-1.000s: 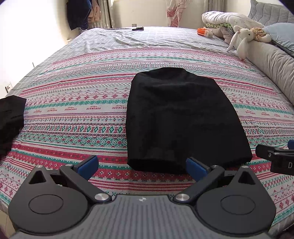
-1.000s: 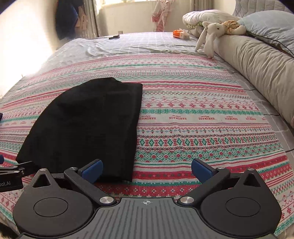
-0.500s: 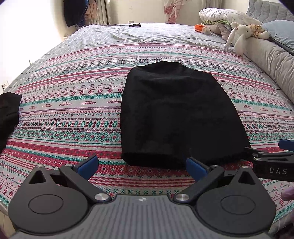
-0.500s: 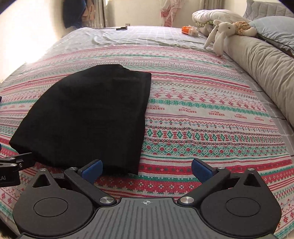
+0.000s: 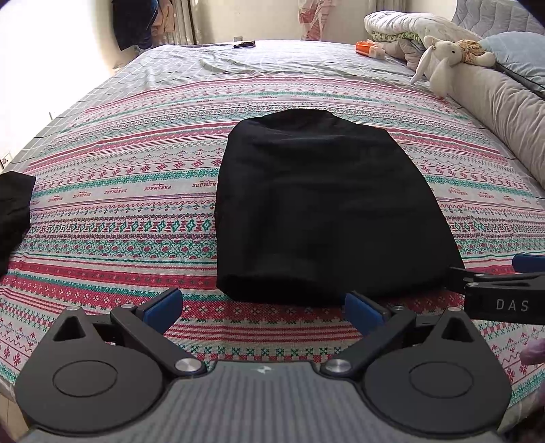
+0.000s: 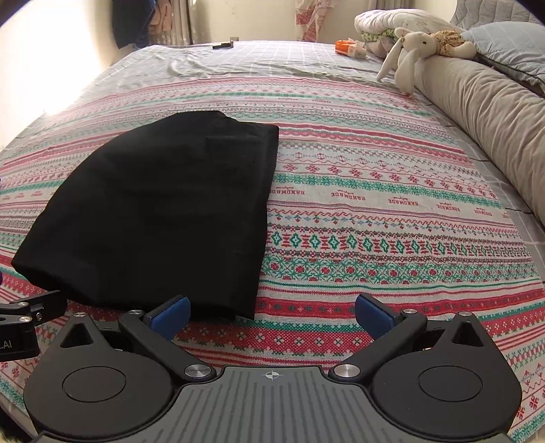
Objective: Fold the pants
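Note:
The black pants (image 5: 323,211) lie folded into a flat, roughly rectangular bundle on the patterned bedspread (image 5: 119,211); they also show in the right wrist view (image 6: 163,218). My left gripper (image 5: 262,308) is open and empty, just short of the bundle's near edge. My right gripper (image 6: 272,315) is open and empty, by the bundle's near right corner. The right gripper's side (image 5: 500,293) shows at the right of the left wrist view. The left gripper's side (image 6: 24,323) shows at the left of the right wrist view.
Another black garment (image 5: 13,208) lies at the bed's left edge. A long grey bolster (image 6: 483,116) with a white plush rabbit (image 6: 408,51) runs along the right. Folded bedding (image 5: 402,30), an orange pack (image 5: 369,49) and a dark remote (image 5: 243,44) lie at the far end.
Both grippers have moved forward a little toward the bundle's near edge. Their jaws stay open. The pants have not moved.

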Demonstrator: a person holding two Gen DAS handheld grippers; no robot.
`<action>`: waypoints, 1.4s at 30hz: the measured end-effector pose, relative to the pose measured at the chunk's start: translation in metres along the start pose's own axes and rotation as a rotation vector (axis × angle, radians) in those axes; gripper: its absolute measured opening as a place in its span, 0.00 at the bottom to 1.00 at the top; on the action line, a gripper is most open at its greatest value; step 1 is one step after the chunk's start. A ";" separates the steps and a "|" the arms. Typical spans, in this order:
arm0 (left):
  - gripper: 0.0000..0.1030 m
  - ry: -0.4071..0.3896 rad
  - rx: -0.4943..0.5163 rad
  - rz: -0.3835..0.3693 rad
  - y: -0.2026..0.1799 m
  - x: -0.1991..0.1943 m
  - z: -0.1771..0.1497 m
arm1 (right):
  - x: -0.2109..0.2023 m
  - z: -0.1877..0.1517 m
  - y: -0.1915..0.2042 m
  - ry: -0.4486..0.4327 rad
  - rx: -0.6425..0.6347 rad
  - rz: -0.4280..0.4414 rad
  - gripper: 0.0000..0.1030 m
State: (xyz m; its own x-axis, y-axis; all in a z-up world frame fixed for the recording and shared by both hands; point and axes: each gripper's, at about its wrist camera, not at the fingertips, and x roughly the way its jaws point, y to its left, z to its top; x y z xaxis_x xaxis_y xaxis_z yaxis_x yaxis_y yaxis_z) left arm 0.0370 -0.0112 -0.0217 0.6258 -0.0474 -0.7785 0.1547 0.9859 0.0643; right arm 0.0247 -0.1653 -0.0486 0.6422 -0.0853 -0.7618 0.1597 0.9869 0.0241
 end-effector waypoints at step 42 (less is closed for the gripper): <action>1.00 0.021 -0.007 -0.017 0.003 0.008 -0.001 | 0.006 0.000 -0.002 0.028 0.024 0.007 1.00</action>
State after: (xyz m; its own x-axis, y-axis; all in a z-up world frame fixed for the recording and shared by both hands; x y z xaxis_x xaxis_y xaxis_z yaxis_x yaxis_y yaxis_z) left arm 0.0417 -0.0080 -0.0285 0.6070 -0.0608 -0.7923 0.1594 0.9861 0.0464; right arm 0.0282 -0.1679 -0.0527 0.6223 -0.0745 -0.7793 0.1734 0.9838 0.0444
